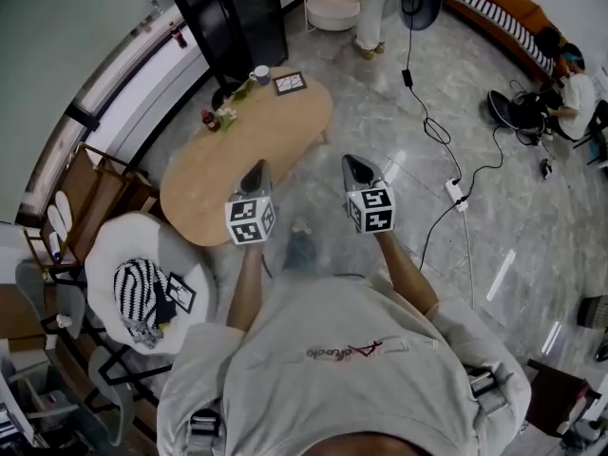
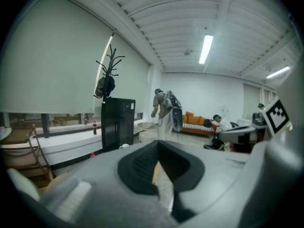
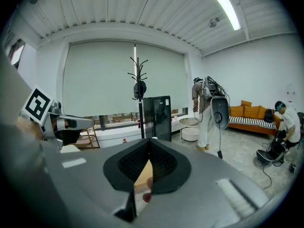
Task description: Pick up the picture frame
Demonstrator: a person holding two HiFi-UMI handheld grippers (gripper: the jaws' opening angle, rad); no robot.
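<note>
I hold two grippers, one in each hand, out in front of my chest, and each carries one marker cube. In the head view my left gripper [image 1: 256,171] and my right gripper [image 1: 357,167] are side by side and well apart. Both point toward 12 o'clock. Each gripper's own view shows its two jaws pressed together with nothing between them, on the left gripper [image 2: 158,150] and the right gripper [image 3: 149,149] alike.

One oval wooden table [image 1: 245,155] lies from 10 to 12 o'clock of my left gripper. Its near edge is just beside that gripper's tip. The one picture frame [image 1: 290,84] on it lies flat at the table's far end, at about 12 o'clock from my left gripper and well apart from both grippers. At the frame's 9 o'clock, close by, stands one cup [image 1: 259,74]. One red-capped bottle [image 1: 207,120] stands further along the table's left edge.

One black cabinet [image 1: 233,17] stands beyond the table at 12 o'clock. One round white side table [image 1: 328,6] is at its 3 o'clock. I count two other people: one standing person [image 1: 373,12] by that side table and one seated person [image 1: 573,91] at 2 o'clock. One power strip [image 1: 458,194] lies on the floor at 3 o'clock of my right gripper. One white armchair [image 1: 119,245] at 8 o'clock holds one striped cloth [image 1: 140,293].
</note>
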